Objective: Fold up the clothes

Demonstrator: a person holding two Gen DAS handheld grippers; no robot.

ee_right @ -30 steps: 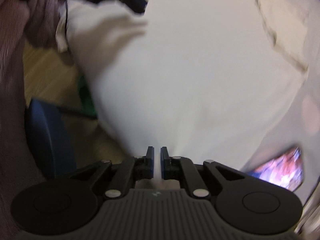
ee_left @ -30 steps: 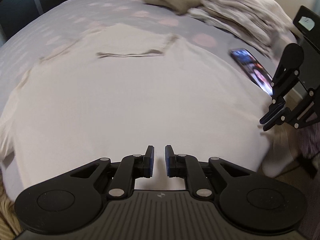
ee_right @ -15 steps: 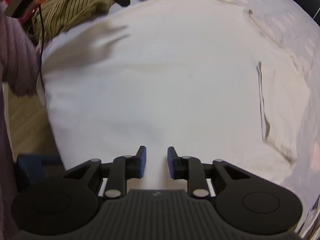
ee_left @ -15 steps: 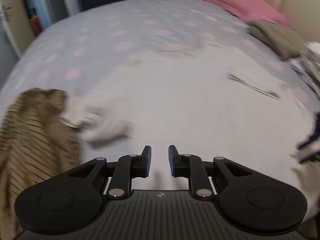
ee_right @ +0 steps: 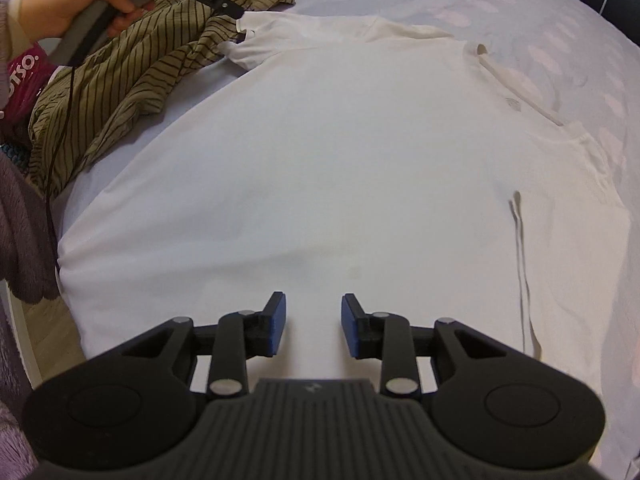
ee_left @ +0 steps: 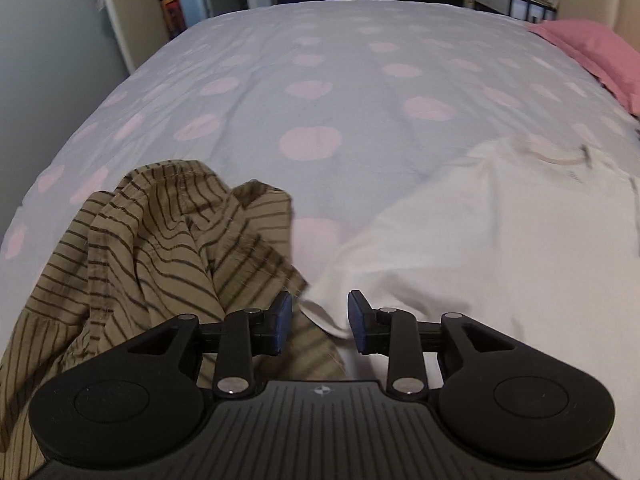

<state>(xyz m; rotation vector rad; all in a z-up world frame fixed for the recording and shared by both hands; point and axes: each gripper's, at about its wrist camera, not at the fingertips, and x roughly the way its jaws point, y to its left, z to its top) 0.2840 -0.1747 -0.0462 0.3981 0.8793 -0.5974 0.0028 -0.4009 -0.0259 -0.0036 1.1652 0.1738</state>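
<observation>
The white T-shirt (ee_right: 340,152) lay flat on the spotted bed cover (ee_left: 320,80). The left gripper (ee_left: 320,322) was opening over its sleeve tip, beside the striped shirt (ee_left: 160,248). The right gripper (ee_right: 313,324) was opening, empty, above the hem, which its body hid.

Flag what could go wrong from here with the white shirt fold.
1. The left gripper, jaws opening, sits where the white shirt sleeve tip meets the striped shirt; closing there could catch both fabrics.
2. The white shirt's lower edge hangs over the bed edge, so a pull might slide it off.
3. The right gripper, jaws opening, holds nothing, so the hem is loose.
</observation>
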